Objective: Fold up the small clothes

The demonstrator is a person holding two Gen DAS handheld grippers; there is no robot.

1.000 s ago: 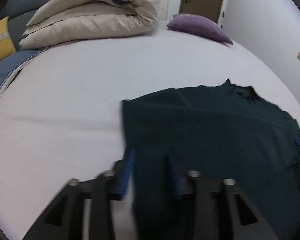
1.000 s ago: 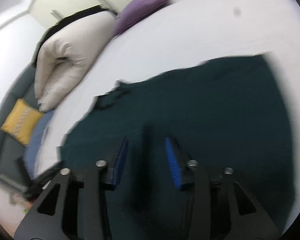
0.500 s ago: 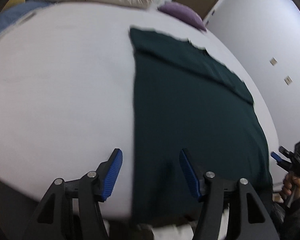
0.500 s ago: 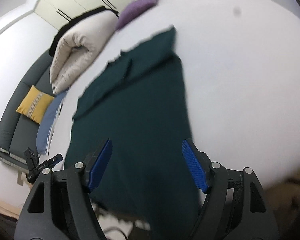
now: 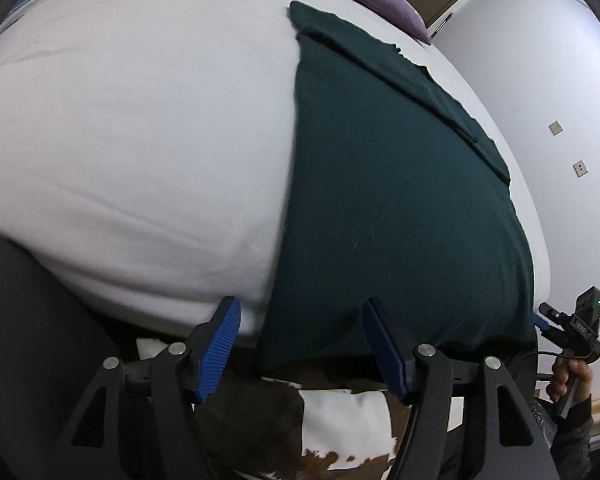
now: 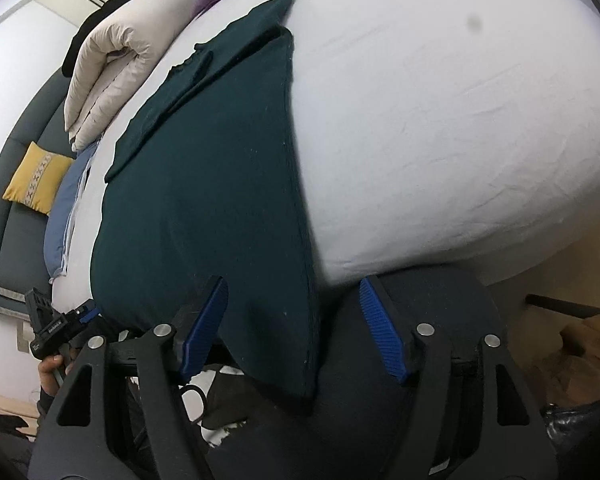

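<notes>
A dark green top [image 5: 400, 200] lies flat on the white bed [image 5: 140, 140], collar end far, sleeves folded in, hem hanging over the near edge. In the left wrist view my left gripper [image 5: 300, 332] hovers at the hem's left corner; its jaws are opening, and the corner sits between the blue pads without being pressed. The right gripper [image 6: 292, 304] straddles the hem's right corner of the top [image 6: 220, 184]; its jaws are closing, pads still clear of the cloth. Each view shows the other gripper at the far corner, held by a hand [image 5: 572, 376].
A rolled beige duvet [image 6: 112, 68] and a purple pillow [image 5: 388, 0] lie at the bed's far end. A grey sofa with a yellow cushion [image 6: 36, 180] stands beyond. A brown-and-white rug [image 5: 340, 420] covers the floor below the bed edge.
Both grippers have drawn back from the top's upper part to its hem at the near bed edge. Their jaws stand wider than a second ago.
</notes>
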